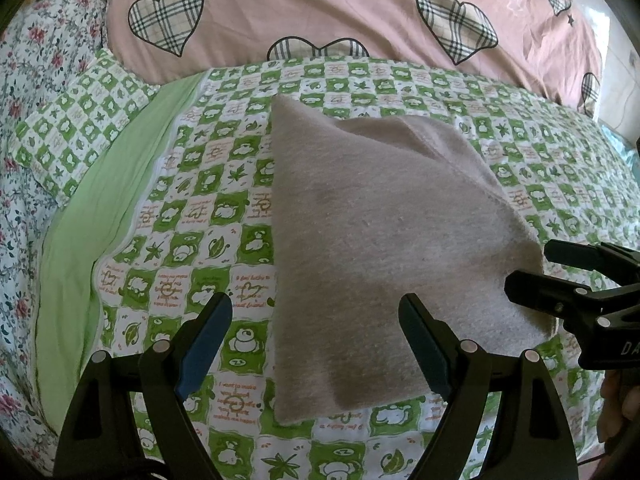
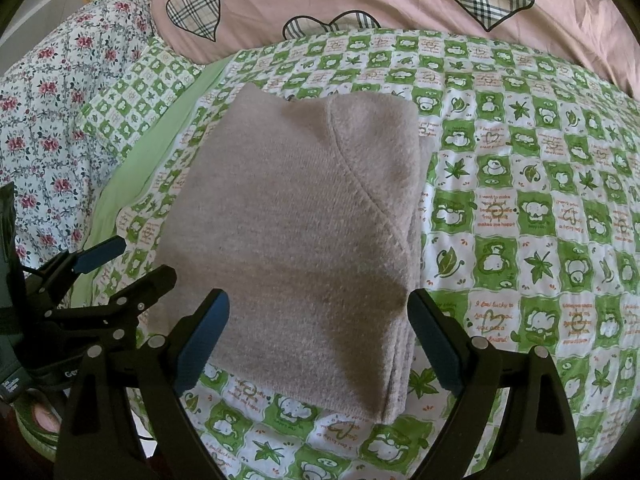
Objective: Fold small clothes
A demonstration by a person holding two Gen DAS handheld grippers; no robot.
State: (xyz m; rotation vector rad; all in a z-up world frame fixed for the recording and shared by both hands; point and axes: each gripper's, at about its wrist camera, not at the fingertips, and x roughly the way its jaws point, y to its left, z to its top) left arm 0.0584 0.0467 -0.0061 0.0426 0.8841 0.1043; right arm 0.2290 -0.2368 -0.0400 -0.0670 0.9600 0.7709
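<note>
A grey-beige knitted garment (image 1: 384, 240) lies folded into a compact stack on the green checked bed sheet (image 1: 192, 208). It also shows in the right wrist view (image 2: 296, 240), with several layers visible at its right edge. My left gripper (image 1: 316, 344) is open and empty, its fingers spread either side of the garment's near left corner. My right gripper (image 2: 320, 344) is open and empty, just before the garment's near edge. The right gripper shows at the right edge of the left wrist view (image 1: 560, 276). The left gripper shows at the left of the right wrist view (image 2: 132, 264).
A pink duvet with plaid hearts (image 1: 340, 12) lies bunched along the far side. A floral quilt (image 1: 36, 92) and a green checked pillow (image 1: 80, 120) lie at the left. A plain green strip (image 1: 104, 220) borders the sheet.
</note>
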